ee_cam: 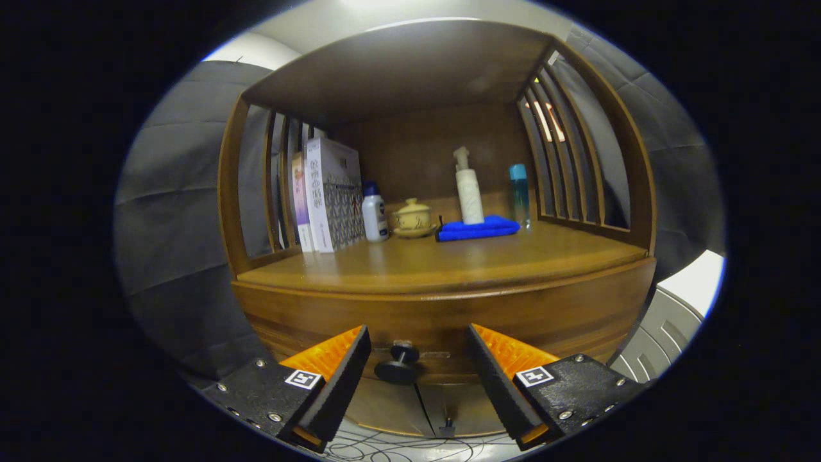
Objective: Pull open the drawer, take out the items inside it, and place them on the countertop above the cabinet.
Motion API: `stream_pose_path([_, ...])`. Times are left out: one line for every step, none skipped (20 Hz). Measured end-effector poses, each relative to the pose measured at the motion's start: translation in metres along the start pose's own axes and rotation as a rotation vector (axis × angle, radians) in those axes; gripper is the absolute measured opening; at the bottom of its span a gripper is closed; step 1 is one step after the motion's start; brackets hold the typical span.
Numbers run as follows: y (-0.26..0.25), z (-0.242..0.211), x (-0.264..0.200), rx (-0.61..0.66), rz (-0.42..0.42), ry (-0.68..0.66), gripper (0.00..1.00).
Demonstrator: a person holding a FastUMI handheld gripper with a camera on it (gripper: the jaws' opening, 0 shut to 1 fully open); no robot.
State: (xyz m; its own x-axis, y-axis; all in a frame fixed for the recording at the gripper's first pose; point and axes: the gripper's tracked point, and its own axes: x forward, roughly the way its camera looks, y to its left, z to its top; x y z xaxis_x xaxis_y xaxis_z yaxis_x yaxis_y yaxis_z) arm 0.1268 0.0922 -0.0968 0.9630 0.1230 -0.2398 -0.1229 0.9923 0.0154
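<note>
Tool [418, 359] spread wide, fingers either side of the drawer [442, 321] knob [397, 363], not touching it; drawer closed. Beyond, on the table [449, 263]: boxes [330, 196], small bottle [374, 218], lidded pot [412, 217], blue cloth [478, 229] under pump bottle [468, 189]. Labels unreadable.

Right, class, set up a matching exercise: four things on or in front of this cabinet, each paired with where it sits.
Things:
1. drawer knob
2. pump bottle
3. lidded pot
4. boxes

Places:
A. on the blue cloth
B. against the slatted side
C. between the open tongs
D. beside the small white bottle

Pairs: 1-C, 2-A, 3-D, 4-B
</note>
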Motion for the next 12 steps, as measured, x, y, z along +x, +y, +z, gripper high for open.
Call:
stream_pose_path([0.004,-0.005,0.001,-0.004,0.010,0.012,0.94])
stream_pose_path([0.008,-0.009,0.002,-0.012,0.023,0.019,0.94])
stream_pose_path([0.010,-0.013,0.002,-0.023,0.030,0.027,0.93])
stream_pose_path([0.011,-0.018,0.004,-0.030,0.035,0.035,0.92])
stream_pose_path([0.013,-0.023,0.005,-0.031,0.039,0.045,0.89])
stream_pose_path([0.014,-0.026,0.007,-0.032,0.039,0.056,0.88])
stream_pose_path([0.013,-0.030,0.007,-0.032,0.037,0.064,0.84])
stream_pose_path([0.013,-0.032,0.010,-0.029,0.036,0.076,0.81])
stream_pose_path([0.013,-0.037,0.012,-0.023,0.031,0.089,0.76])
stream_pose_path([0.014,-0.038,0.013,-0.011,0.037,0.097,0.71])
stream_pose_path([0.018,-0.040,0.013,0.001,0.044,0.104,0.62])
stream_pose_path([0.017,-0.039,0.016,-0.003,0.043,0.098,0.56])
